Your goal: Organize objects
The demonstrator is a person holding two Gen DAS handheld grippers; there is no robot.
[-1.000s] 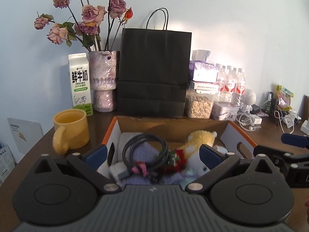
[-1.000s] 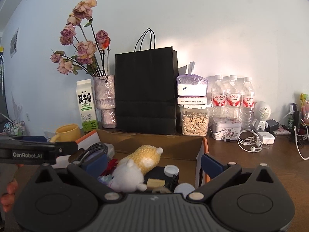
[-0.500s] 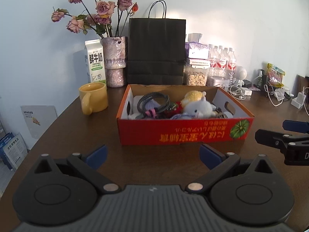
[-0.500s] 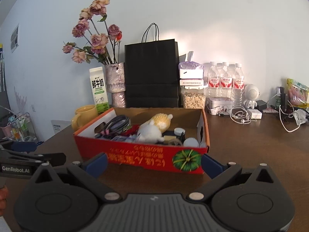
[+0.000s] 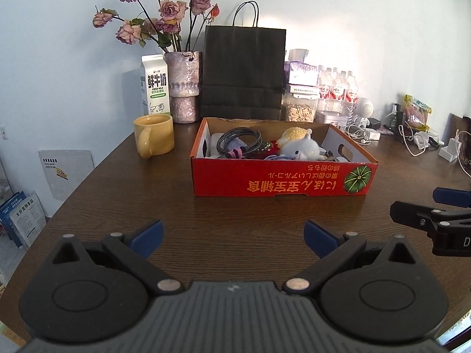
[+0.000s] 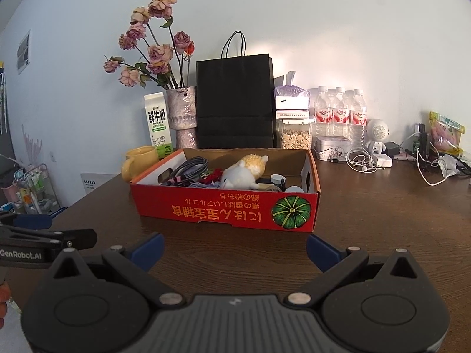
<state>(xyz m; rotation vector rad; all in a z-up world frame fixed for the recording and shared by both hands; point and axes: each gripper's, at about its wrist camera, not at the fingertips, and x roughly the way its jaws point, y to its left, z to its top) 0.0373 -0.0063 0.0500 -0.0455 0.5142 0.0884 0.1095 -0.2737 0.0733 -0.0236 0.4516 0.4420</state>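
Note:
A red cardboard box (image 5: 279, 181) (image 6: 226, 210) sits mid-table, printed with a green pumpkin. Inside lie a coiled grey cable (image 5: 238, 141) (image 6: 191, 166), a white and yellow plush toy (image 5: 300, 145) (image 6: 244, 173), something red and other small items. My left gripper (image 5: 232, 234) is open, held back from the box's near wall with nothing between its blue-tipped fingers. My right gripper (image 6: 234, 247) is open too, just short of the box front, empty. Each gripper shows at the edge of the other's view.
A yellow mug (image 5: 154, 139) stands left of the box. Behind are a milk carton (image 5: 156, 88), a vase of dried roses (image 5: 184, 85), a black paper bag (image 5: 243, 70), a seed jar (image 6: 295, 138) and several water bottles (image 6: 340, 111). Cables and earphones (image 6: 363, 163) lie at right.
Both grippers have pulled back from over the box; it now lies whole in front of them on the table. Both stay open and empty.

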